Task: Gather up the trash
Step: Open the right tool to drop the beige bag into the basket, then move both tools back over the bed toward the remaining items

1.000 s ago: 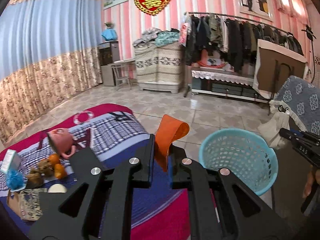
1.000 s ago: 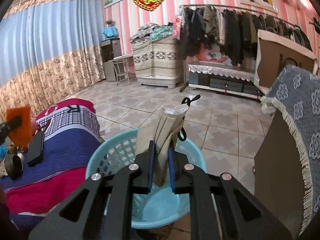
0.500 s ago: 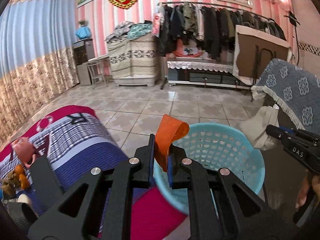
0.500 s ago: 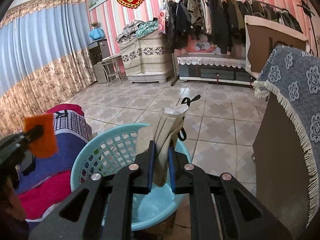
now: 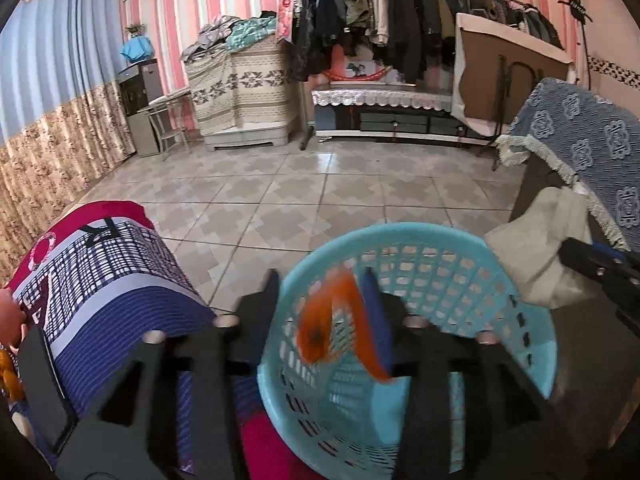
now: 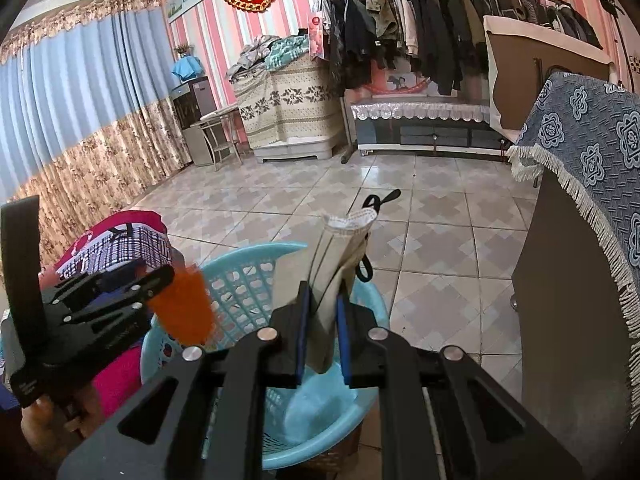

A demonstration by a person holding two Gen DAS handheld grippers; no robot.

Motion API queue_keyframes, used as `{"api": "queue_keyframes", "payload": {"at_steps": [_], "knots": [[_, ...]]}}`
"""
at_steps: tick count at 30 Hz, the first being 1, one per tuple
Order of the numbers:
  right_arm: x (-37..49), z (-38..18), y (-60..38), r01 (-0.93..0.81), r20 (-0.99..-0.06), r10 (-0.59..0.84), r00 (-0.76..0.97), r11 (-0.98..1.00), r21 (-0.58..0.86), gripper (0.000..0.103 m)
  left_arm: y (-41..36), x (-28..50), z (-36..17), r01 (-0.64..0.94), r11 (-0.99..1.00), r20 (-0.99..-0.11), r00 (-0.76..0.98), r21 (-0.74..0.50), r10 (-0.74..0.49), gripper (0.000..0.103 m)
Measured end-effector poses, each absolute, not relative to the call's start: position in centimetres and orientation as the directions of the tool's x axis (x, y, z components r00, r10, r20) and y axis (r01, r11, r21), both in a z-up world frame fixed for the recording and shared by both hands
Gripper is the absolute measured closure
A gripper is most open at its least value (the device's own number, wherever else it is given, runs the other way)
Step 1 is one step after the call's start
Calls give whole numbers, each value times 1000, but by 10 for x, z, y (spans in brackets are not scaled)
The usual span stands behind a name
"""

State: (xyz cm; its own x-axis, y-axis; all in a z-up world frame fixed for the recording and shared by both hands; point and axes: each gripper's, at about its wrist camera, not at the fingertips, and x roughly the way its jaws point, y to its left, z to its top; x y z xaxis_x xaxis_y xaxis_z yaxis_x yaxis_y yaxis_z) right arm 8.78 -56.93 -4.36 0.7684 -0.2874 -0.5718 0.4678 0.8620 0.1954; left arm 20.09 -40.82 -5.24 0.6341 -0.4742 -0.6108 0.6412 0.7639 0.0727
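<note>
A light blue plastic basket (image 5: pixel 460 264) stands by the bed, also in the right wrist view (image 6: pixel 248 280). My left gripper (image 5: pixel 320 292) is over its near rim with its jaws wide apart; an orange wrapper (image 5: pixel 336 316), blurred, is loose between them over the basket. From the right wrist view the left gripper (image 6: pixel 160 284) has the orange wrapper (image 6: pixel 184 312) at its tips. My right gripper (image 6: pixel 322 312) is shut on a beige folded wrapper (image 6: pixel 340 264) above the basket; that wrapper also shows at the right in the left wrist view (image 5: pixel 536 248).
A bed with a red and blue checked blanket (image 5: pixel 104 264) lies left of the basket. A cabinet under a blue patterned cloth (image 6: pixel 592 152) stands close on the right. Tiled floor (image 5: pixel 320 184) stretches to a clothes rack (image 5: pixel 400 20) at the back.
My left gripper moved right over the basket and opened; the orange wrapper it was clamping is now loose and lower. The right gripper still holds the beige wrapper over the basket.
</note>
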Motion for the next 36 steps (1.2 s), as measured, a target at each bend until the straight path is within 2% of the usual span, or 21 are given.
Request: {"api": "queue_keyframes", "payload": {"at_steps": [5,7,10,14,23,26,27,29,33,36], "knots": [[90,-44,-571,466,-574,-284,768,863,196,90,-391,210,-50,597,800,-614,655,62,-441,34],[92,-45,-570,464,-574,-285,767,865,190,90,-378,210,-41,561,825,-585,690,63,-425,21],[99,-46,-564,460,-574,-290,765,871,174,90,-359,209,-28,517,853,-544,738,75,-399,12],[111,-47,-549,454,-571,-299,764,879,148,90,-329,209,-14,453,888,-506,786,82,-354,9],[135,-50,-522,433,-581,-292,760,894,118,86,-261,210,-1,329,944,-488,830,38,-270,7],[139,-50,-517,430,-590,-290,753,896,108,57,-245,209,7,294,955,-478,844,31,-244,7],[139,-48,-514,429,-585,-296,755,898,99,50,-238,207,8,282,959,-471,851,32,-234,7],[139,-43,-510,428,-572,-308,760,900,84,43,-229,204,10,265,964,-460,860,35,-220,6],[135,-33,-503,427,-545,-315,777,900,87,22,-210,197,15,242,970,-445,873,37,-201,6],[133,-22,-494,427,-512,-334,792,901,72,13,-196,192,18,223,974,-439,879,33,-186,6]]}}
